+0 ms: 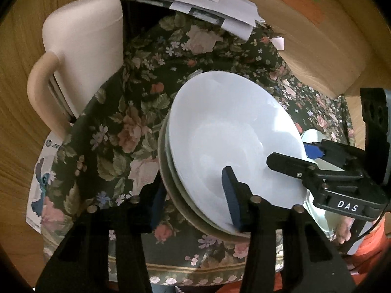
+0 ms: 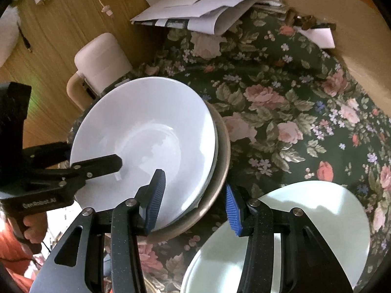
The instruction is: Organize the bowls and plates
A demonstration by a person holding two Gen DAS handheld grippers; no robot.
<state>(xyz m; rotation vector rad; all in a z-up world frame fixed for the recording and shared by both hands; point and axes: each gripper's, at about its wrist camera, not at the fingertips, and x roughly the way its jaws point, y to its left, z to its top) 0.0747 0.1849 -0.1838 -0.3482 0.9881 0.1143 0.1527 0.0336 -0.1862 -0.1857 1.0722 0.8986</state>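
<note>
Porcelain of the white bowl (image 2: 146,141) looks slippery and fragile, so both open grippers, left gripper (image 1: 195,200) and right gripper (image 2: 195,202), should pinch its rim.

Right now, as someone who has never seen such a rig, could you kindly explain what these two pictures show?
No robot here: a person holds a two-finger gripper in each hand, each with a fisheye camera looking along its fingers. One picture is the left gripper's view, the other the right gripper's. Both are open, each straddling the rim of a white bowl that tops a stack of dishes on a floral tablecloth. A pale plate lies nearby, papers beyond. Nothing is clamped yet.
</note>
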